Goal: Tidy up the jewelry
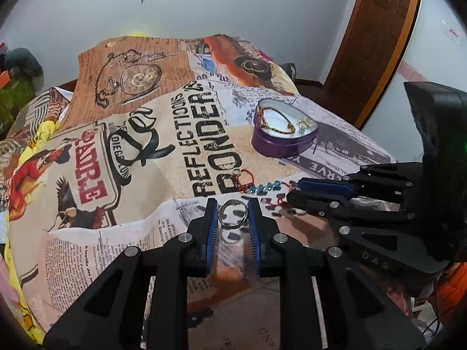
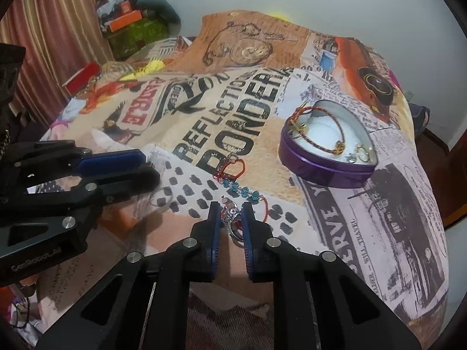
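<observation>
My left gripper (image 1: 232, 204) is shut on a plain silver ring (image 1: 233, 213), held just above the printed cloth. My right gripper (image 2: 230, 208) is shut on a jewelled silver ring (image 2: 232, 218) with a pink stone. It also shows in the left wrist view (image 1: 292, 194), side on. A red cord bracelet with blue beads (image 2: 238, 185) lies on the cloth just ahead of both grippers; it shows in the left wrist view (image 1: 256, 185) too. A purple heart-shaped tin (image 2: 328, 148), open, holds a bracelet (image 2: 318, 128) and gold rings (image 2: 362, 153). It stands beyond, to the right (image 1: 283, 131).
The printed cloth (image 1: 140, 151) covers a bed-like surface with folds. A wooden door (image 1: 376, 38) stands at the back right. Boxes and clutter (image 2: 131, 23) sit by a striped curtain (image 2: 52, 29) at the far left. The left gripper's body (image 2: 73, 175) lies close on the right gripper's left.
</observation>
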Available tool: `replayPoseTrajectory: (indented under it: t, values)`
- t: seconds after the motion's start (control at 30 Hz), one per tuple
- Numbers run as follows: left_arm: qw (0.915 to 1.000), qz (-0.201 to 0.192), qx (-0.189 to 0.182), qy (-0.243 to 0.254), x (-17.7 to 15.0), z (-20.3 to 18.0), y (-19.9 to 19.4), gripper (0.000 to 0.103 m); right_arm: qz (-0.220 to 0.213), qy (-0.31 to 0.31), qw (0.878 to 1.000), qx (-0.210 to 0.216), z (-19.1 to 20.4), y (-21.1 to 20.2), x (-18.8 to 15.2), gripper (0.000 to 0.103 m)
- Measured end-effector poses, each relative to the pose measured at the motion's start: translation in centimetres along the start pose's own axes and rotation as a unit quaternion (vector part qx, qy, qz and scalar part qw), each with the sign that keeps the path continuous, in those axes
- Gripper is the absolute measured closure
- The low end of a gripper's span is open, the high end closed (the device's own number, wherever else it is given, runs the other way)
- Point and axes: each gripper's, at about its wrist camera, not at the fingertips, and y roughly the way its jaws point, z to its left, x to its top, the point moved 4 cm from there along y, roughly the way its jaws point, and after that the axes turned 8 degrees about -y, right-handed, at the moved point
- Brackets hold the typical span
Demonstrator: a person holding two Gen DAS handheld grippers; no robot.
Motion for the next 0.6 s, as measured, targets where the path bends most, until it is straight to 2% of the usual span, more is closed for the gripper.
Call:
replayPoseTrajectory:
  t: [0.6]
  values:
    - [0.9991, -0.026, -0.014, 0.030, 3.1, -3.7, -0.3, 0.084, -0.085, 0.041, 0.994, -0.061, -4.1, -6.0, 1.7, 0.090]
